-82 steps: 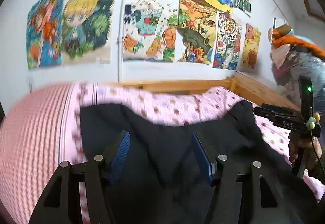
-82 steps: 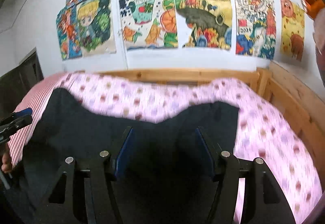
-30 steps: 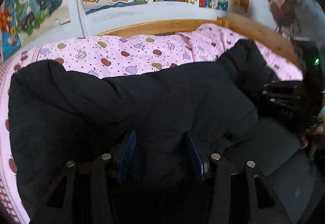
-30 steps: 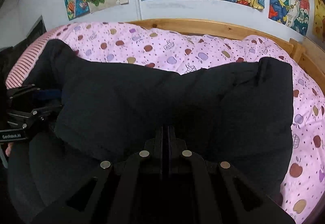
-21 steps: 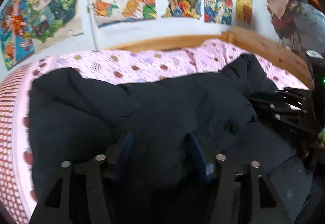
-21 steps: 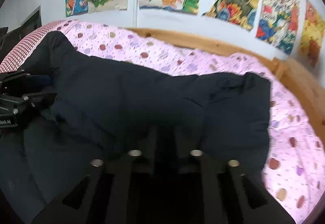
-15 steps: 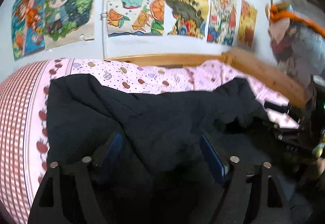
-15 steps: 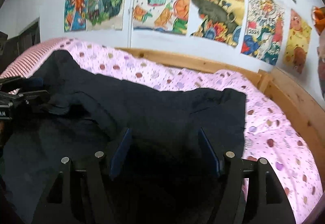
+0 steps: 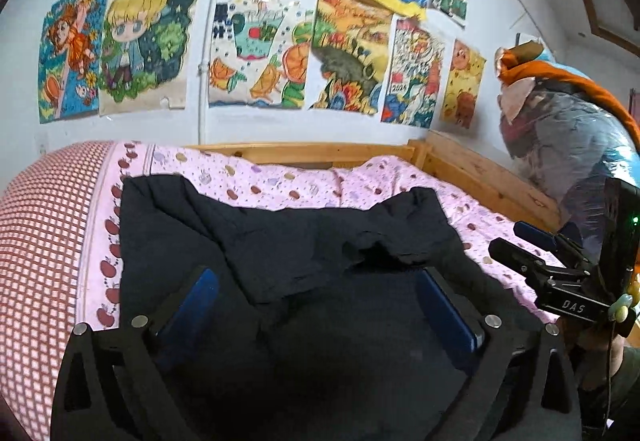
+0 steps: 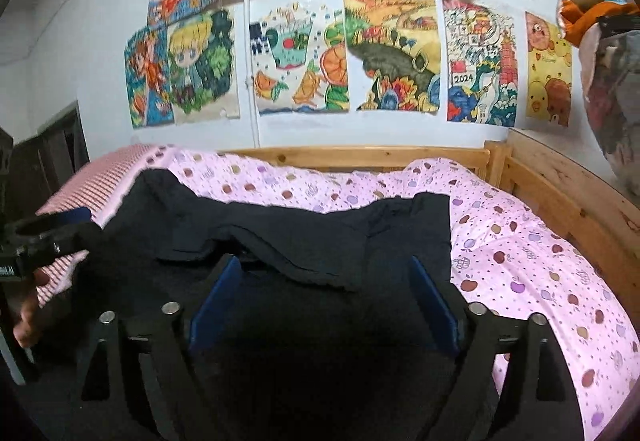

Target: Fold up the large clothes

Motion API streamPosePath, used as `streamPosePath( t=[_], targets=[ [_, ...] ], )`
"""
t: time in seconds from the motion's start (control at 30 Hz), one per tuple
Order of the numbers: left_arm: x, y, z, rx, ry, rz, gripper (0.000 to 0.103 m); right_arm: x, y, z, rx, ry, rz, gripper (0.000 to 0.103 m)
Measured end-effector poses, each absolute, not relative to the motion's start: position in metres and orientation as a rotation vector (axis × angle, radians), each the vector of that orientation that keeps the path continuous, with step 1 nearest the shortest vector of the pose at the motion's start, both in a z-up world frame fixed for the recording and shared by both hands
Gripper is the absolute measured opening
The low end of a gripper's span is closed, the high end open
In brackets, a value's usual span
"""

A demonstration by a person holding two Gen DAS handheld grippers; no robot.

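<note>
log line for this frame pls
phase: fold laid, both released | left gripper: open, empty | right gripper: open, empty | garment: black, rumpled on bed

The garment [image 9: 304, 241] lies on the bedspread [image 9: 304, 181], apparently folded over itself, with drawings [image 9: 256, 53] on the wall behind
</note>
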State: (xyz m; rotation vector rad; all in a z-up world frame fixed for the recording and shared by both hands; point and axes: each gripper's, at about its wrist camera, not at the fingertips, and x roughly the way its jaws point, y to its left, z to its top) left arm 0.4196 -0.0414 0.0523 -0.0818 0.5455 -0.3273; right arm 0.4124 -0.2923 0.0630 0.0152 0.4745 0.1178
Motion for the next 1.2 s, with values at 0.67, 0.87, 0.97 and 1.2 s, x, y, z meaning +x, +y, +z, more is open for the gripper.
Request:
streamPosePath(
  t=[0.67,0.87,0.97,1.2],
  targets=[
    [0.298,-0.023,0.138,0.015,0.397,-0.305,0.103,0.283,-0.290,0.138,0.061,0.343,0.151,0.093],
    [0.261,-0.016,0.151,0.044,0.375,-0.293,0.103,0.240,-0.288,0.147,0.041,0.338,0.147,0.094],
    [0.245,-0.009,0.153,0.036,0.367,-0.290,0.103,0.217,-0.288,0.150,0.030,0.343,0.148,0.094],
    [0.214,0.007,0.136,-0.002,0.390,-0.314,0.103,0.174,-0.286,0.147,-0.016,0.381,0.175,0.094]
  ],
)
